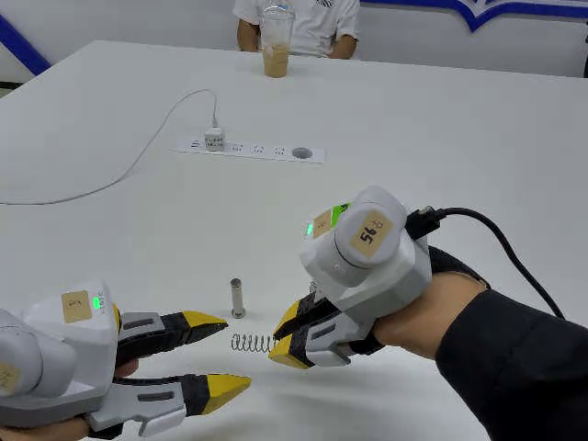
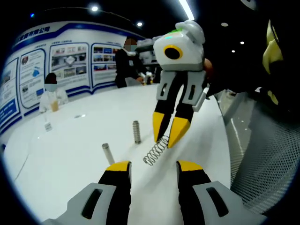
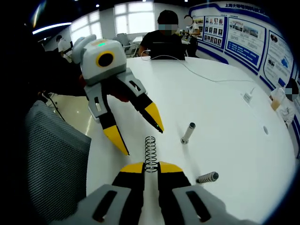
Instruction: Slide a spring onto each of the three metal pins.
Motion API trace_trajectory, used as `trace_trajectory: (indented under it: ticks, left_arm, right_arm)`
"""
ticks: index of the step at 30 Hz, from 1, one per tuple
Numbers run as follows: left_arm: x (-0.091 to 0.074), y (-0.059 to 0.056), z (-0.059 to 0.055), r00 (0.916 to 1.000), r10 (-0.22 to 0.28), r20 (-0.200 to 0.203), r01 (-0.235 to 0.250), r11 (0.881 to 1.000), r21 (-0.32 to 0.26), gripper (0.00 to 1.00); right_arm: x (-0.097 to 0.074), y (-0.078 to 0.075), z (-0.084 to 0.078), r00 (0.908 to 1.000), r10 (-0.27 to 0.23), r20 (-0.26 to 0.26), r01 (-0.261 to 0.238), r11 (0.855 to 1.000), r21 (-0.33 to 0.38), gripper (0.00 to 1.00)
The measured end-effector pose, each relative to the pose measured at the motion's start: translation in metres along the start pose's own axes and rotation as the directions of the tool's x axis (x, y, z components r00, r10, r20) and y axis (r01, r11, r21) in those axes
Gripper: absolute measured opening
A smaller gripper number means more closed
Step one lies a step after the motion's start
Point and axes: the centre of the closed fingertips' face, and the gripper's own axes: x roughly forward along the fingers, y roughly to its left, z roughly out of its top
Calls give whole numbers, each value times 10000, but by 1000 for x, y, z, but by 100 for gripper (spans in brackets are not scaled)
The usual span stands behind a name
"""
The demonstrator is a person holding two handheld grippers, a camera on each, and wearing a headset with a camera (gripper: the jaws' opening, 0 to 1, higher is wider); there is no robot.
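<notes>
Currently right tool (image 1: pixel 284 342) clamped on spring (image 1: pixel 252 343) end; left tool (image 1: pixel 224 353) wide apart, near spring's free end.

Two short silver metal pins (image 2: pixel 108 153) stand beyond the yellow-tipped fingers (image 2: pixel 119 168) of the left gripper (image 2: pixel 153 165): one bare, the other pin (image 2: pixel 136 131) wearing a coil. There are two coiled steel wire springs (image 3: pixel 150 152) in all: that coil, and one pinched between the fingers of the right gripper (image 3: pixel 150 168). Whether a third pin stands behind that gripper I cannot tell. Farther beyond the fingers are one white power strip (image 1: pixel 250 149) and one clear plastic cup (image 1: pixel 277 41).
</notes>
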Motion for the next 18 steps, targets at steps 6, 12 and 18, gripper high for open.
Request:
trace_trajectory:
  ticks: [6, 12, 18]
  left_arm:
    - [3, -6, 0, 9996, -268, -42, 268, 9994, 213, 34]
    - [5, -12, -3, 9984, -516, -210, 527, 9973, 517, 30]
    - [6, -17, -3, 9972, -705, -267, 725, 9937, 860, 22]
  right_arm:
    - [-1, 7, -4, 9992, 361, -189, -364, 9992, -169, 12]
    - [-1, 13, -7, 9971, 653, -381, -663, 9975, -239, 12]
    - [-1, 17, -10, 9948, 857, -548, -873, 9958, -277, 12]
